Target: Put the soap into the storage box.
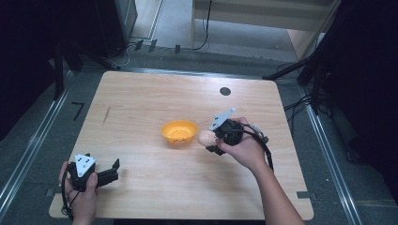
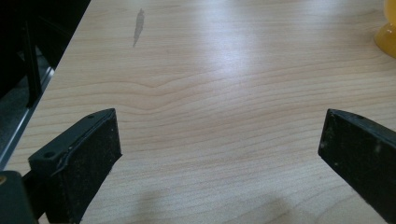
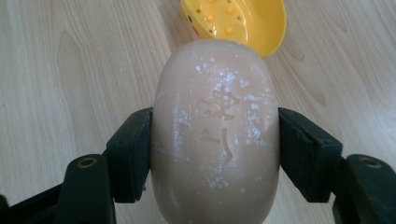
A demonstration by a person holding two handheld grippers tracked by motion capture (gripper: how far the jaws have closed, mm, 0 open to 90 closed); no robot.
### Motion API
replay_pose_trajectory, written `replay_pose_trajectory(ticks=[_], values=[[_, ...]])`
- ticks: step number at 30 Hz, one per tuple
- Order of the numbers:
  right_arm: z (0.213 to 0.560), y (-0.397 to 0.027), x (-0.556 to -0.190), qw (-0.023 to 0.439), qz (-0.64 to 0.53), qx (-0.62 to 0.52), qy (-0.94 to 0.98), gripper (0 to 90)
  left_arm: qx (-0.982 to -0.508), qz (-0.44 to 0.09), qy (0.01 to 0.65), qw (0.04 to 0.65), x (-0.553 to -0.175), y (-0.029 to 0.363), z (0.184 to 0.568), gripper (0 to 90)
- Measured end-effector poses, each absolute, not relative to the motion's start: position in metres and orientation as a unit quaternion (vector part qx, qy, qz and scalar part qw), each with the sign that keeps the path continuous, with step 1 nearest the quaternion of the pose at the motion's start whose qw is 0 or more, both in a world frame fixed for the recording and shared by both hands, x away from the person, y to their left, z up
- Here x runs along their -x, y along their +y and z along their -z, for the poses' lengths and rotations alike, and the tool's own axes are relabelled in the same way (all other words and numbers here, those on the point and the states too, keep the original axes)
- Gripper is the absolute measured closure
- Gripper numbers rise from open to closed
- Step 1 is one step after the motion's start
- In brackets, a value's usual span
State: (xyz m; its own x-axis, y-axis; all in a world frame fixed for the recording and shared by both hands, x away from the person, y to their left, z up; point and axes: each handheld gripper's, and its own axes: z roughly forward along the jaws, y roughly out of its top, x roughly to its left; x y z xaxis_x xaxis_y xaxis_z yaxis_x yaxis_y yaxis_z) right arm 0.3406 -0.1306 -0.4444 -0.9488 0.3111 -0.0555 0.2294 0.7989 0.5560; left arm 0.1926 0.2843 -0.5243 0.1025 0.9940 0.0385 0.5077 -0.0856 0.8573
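Observation:
A pale pink oval bar of soap [image 3: 215, 135] with an embossed mark and white flecks is clamped between the two black jaws of my right gripper [image 3: 215, 149]. In the high view the soap [image 1: 205, 138] hangs just right of a yellow soap dish [image 1: 179, 132] near the table's middle, with my right gripper [image 1: 211, 140] shut on it. The dish [image 3: 243, 21] has small raised bumps inside and lies just beyond the soap. My left gripper [image 1: 115, 168] rests near the front left corner, jaws wide apart over bare wood [image 2: 219, 135], holding nothing.
The light wooden table [image 1: 141, 103] has a dark round hole [image 1: 225, 91] at the back and a thin dark streak [image 1: 107, 115] at the left. The edge of the dish [image 2: 386, 32] shows far right in the left gripper view. Dark floor and metal rails surround the table.

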Motion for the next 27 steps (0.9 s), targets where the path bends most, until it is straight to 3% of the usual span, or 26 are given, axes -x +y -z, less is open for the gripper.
replay_pose_trajectory(ticks=[27], values=[[0.439, -0.075, -0.377, 0.062, -0.277, -0.07, 0.956, 33.1, -0.65, -0.341, 0.577, 0.358, -0.192, 0.285, 0.524, 0.0]])
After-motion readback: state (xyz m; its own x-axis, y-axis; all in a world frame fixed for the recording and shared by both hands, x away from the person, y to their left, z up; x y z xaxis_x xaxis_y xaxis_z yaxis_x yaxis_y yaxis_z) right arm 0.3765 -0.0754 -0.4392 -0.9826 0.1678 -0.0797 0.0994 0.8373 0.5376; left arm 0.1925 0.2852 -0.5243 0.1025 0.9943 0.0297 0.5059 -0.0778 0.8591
